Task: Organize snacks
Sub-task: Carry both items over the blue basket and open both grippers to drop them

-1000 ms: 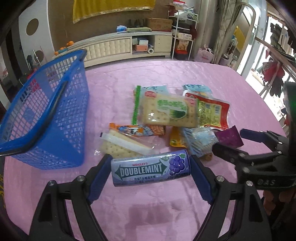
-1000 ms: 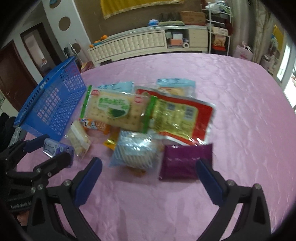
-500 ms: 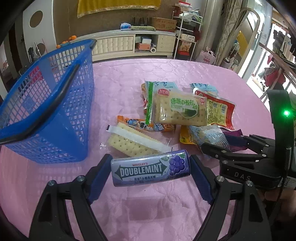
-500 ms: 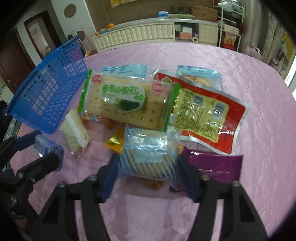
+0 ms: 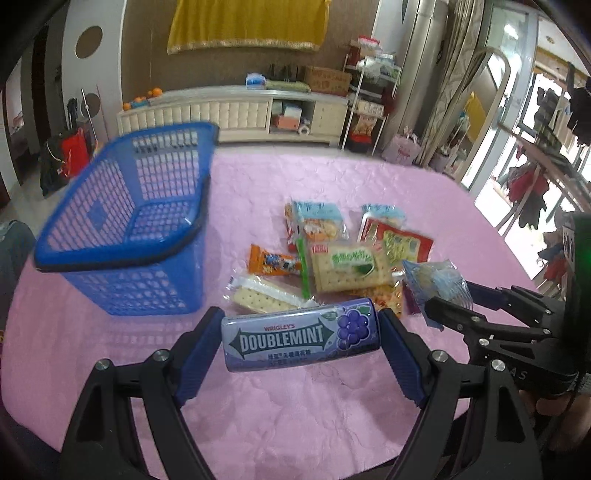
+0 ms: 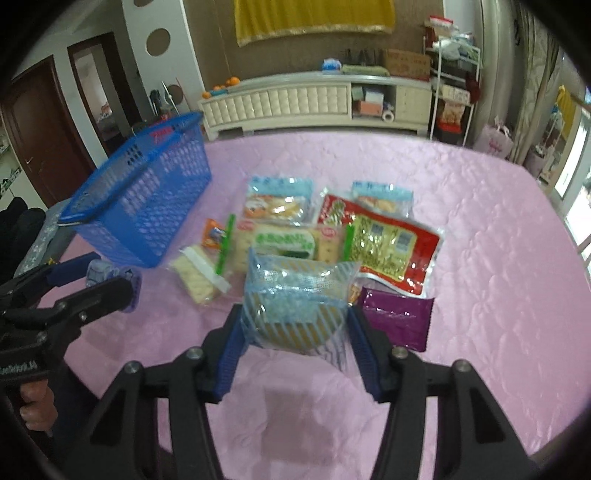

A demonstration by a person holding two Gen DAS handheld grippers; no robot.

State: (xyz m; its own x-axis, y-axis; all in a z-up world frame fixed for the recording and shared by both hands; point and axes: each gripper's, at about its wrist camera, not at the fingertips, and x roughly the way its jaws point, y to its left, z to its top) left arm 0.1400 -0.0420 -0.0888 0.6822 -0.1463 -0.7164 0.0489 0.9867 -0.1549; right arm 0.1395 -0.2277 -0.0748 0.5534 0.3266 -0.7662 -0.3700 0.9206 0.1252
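your left claw (image 5: 301,341) gripped the doublemint gum pack (image 5: 300,339) crosswise, lifted off the pink worktop (image 5: 332,406) just right of the blue basket (image 5: 125,225). your right claw (image 6: 295,328) had just been closing and clamped the blue striped snack bag (image 6: 295,306), above the worktop, in front of the snack pile (image 6: 325,229).

White sideboard (image 6: 295,101), yellow cloth (image 5: 247,24), wire shelf (image 6: 452,74)
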